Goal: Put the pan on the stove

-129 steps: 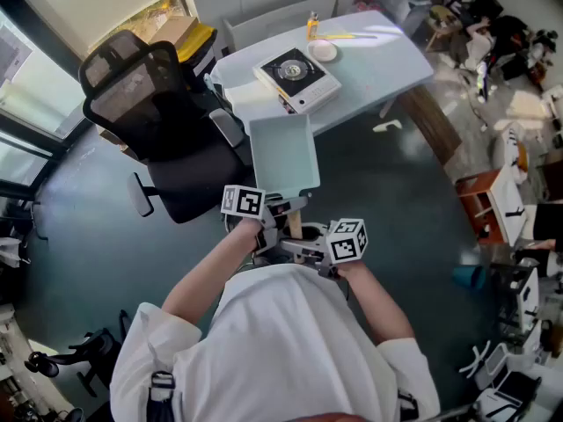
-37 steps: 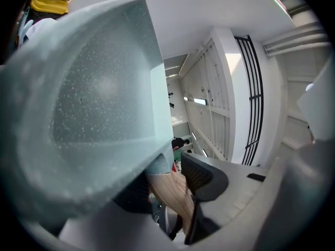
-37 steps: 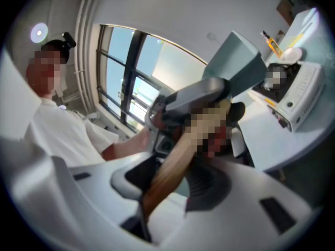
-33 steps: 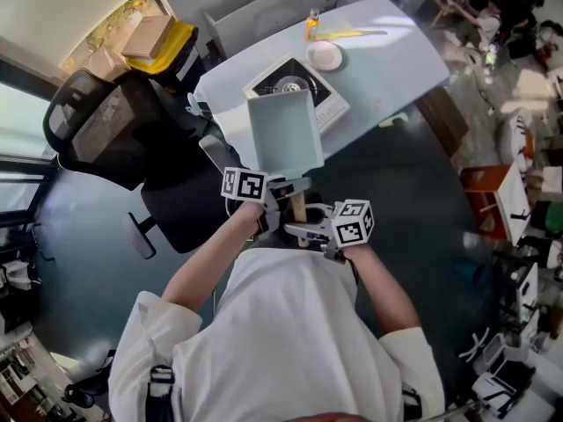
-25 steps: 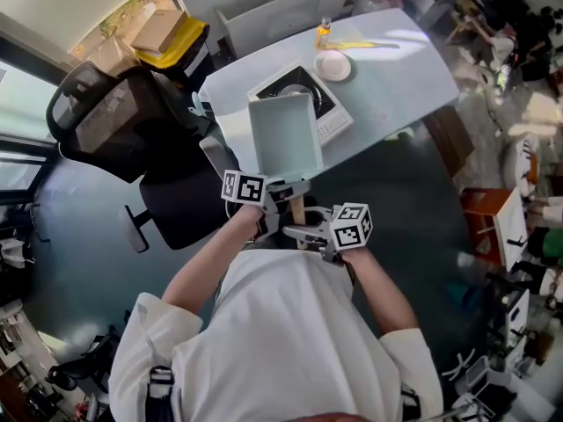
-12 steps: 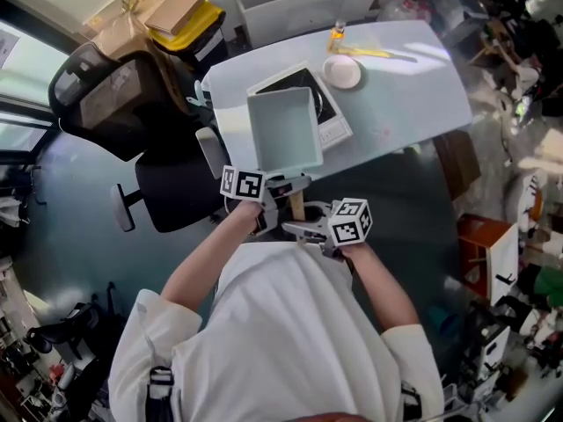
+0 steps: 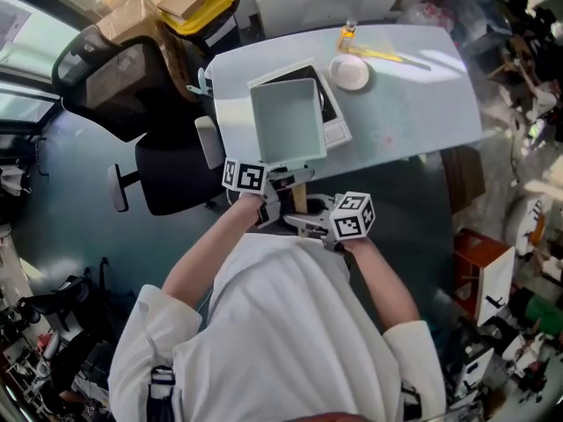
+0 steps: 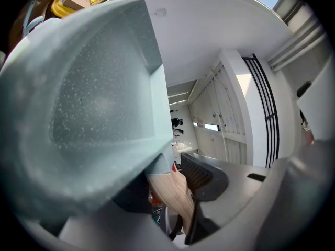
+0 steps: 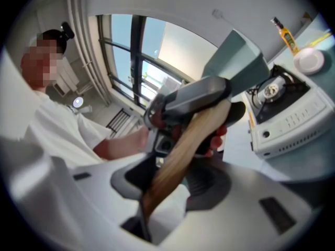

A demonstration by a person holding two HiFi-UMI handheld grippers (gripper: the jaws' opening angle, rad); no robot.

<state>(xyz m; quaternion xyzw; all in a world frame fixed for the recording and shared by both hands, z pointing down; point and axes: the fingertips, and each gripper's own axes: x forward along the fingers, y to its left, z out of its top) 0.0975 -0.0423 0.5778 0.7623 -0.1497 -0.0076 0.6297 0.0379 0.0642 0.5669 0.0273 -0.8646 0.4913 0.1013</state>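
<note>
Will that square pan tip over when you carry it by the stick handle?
Probably front-heavy: the square pan juts far beyond its wooden handle, which likely explains why the left gripper and right gripper both clamp it. It looks rigid, unlikely to bend.

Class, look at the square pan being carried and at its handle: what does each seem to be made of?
The pan looks like coated metal, though ceramic is possible: matte pale blue-green, finely speckled inside. The handle looks like wood: tan, with lengthwise grain and a smooth finish.
</note>
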